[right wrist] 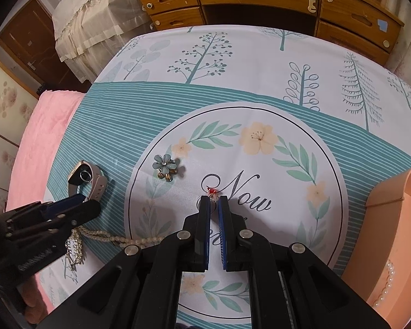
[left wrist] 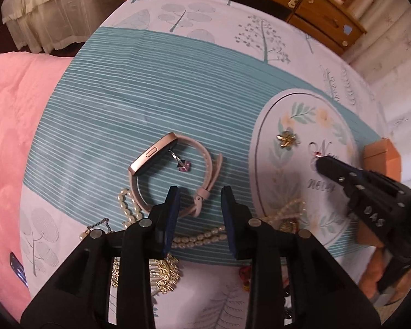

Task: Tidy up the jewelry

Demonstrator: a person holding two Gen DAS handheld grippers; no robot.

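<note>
Two grippers down: my right gripper (right wrist: pixel 211 201) pinches the red charm (right wrist: pixel 212 192), orange box (right wrist: pixel 391 219) at the bedspread's right edge; left gripper (left wrist: pixel 200 192) parted, empty

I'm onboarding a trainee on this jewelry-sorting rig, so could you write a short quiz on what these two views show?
1. True or false: the left tool is clamped on the pink watch.
2. What is pinched at the tips of the right tool? A flower brooch; B red-bead charm; C pearl strand.
3. Fill in: in the right wrist view, the peach box sits at the ___ edge.

Key: 1 false, its jaws stand apart above the strap; 2 B, the red-bead charm; 3 right.
</note>
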